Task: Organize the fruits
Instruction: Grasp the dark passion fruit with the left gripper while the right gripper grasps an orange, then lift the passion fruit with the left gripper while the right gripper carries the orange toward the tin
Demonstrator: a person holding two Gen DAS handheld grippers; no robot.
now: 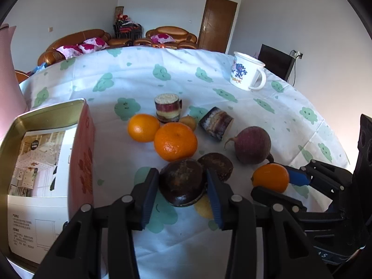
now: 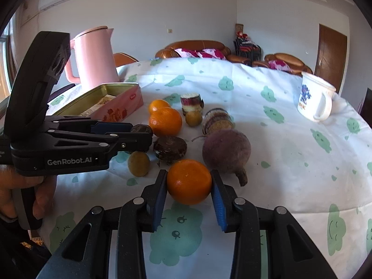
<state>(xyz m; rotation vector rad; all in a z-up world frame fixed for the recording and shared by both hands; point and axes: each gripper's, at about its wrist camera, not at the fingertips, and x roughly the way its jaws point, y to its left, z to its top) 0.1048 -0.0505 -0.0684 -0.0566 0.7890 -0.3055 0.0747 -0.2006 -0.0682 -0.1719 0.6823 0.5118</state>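
My left gripper (image 1: 182, 186) is shut on a dark brown round fruit (image 1: 182, 182), its blue pads pressing on both sides. In the right wrist view the left gripper (image 2: 139, 137) comes in from the left, held by a hand (image 2: 44, 190). My right gripper (image 2: 188, 183) is shut on an orange (image 2: 188, 181); the same orange (image 1: 270, 180) shows at the right of the left wrist view. Two more oranges (image 1: 175, 141) (image 1: 143, 127), a second dark fruit (image 1: 218, 165) and a yellow-green fruit (image 2: 138, 164) lie on the cloth.
An open tin box (image 1: 46, 162) with a printed sheet inside stands at the left. A purple beet (image 1: 253, 145), two sugarcane pieces (image 1: 168, 108) (image 1: 216, 123) and a small yellow fruit (image 1: 188, 122) lie among the fruits. A white mug (image 1: 247, 71) and a pink kettle (image 2: 93, 58) stand farther back.
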